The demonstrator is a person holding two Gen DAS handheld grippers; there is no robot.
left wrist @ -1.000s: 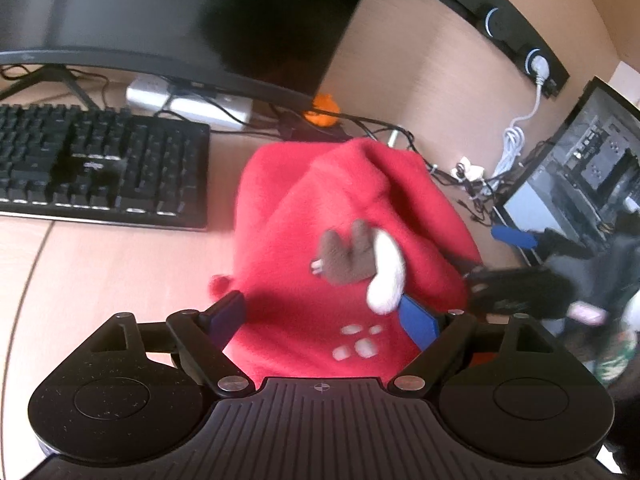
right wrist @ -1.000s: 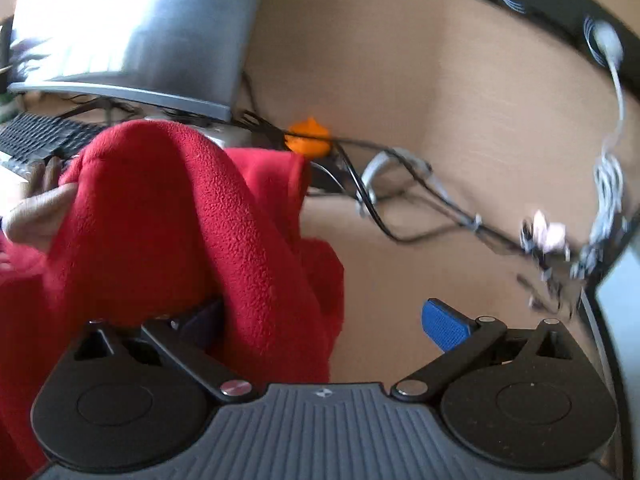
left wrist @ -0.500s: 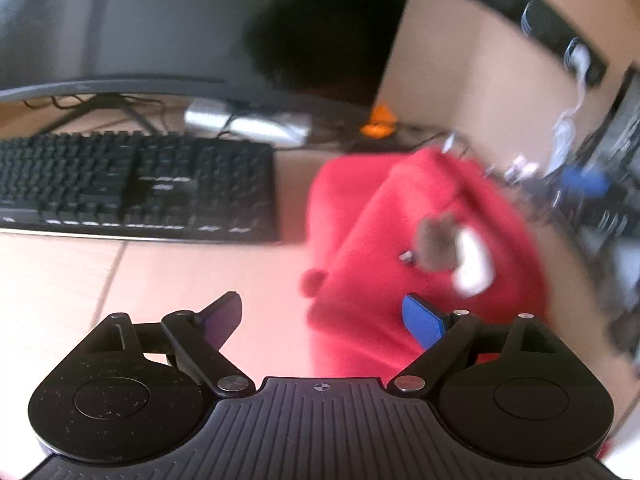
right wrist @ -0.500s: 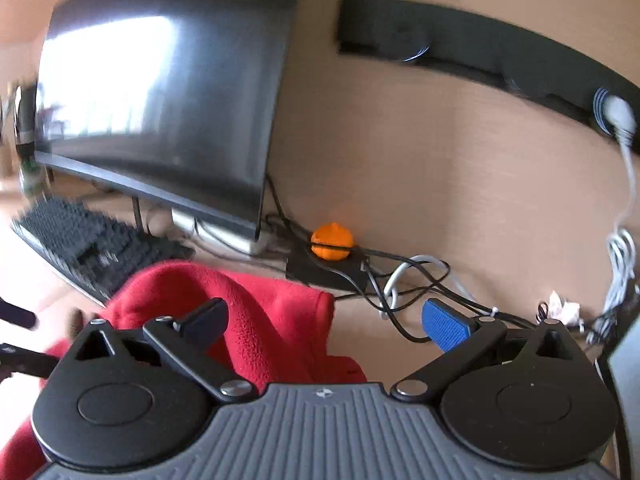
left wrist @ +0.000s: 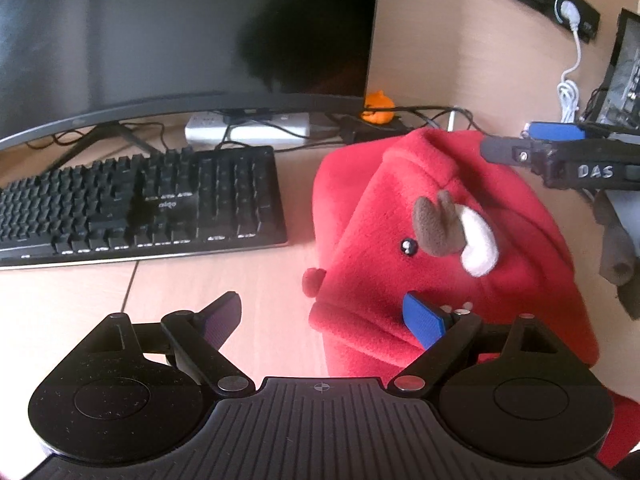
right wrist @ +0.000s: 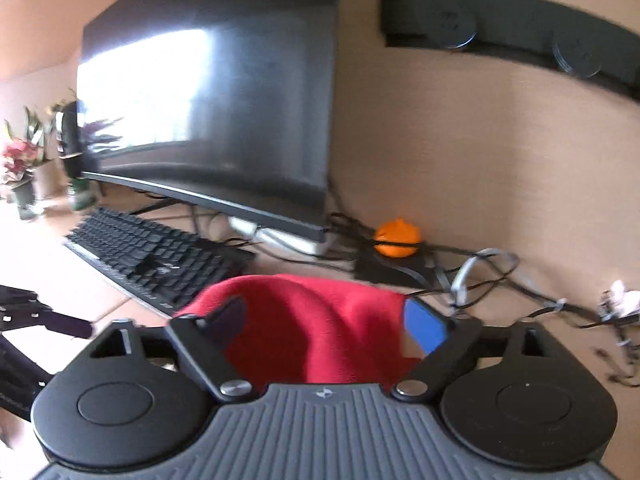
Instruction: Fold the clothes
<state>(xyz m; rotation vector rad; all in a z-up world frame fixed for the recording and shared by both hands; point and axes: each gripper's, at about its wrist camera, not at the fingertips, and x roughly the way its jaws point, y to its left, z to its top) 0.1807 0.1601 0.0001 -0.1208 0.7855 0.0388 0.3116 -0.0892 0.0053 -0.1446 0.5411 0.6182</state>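
Note:
A red fleece garment [left wrist: 436,240] with a brown and white antler patch and a small black eye lies bunched on the wooden desk, right of the keyboard. My left gripper [left wrist: 324,316] is open and empty, low over the desk at the garment's left front edge. Its right blue finger overlaps the fleece. My right gripper [right wrist: 324,320] is open, raised above the garment's [right wrist: 312,328] back part. It also shows at the right of the left wrist view [left wrist: 532,140].
A black keyboard [left wrist: 136,204] lies left of the garment, under a curved monitor [left wrist: 180,32]. An orange object [right wrist: 396,236], a power strip and tangled cables [right wrist: 500,280] lie behind the garment. Flowers [right wrist: 20,156] stand at the far left. A second screen [left wrist: 624,76] stands at the right.
Both grippers have let go of the red garment and pulled back. The left one moved left off the fleece; the right one lifted and now looks over it.

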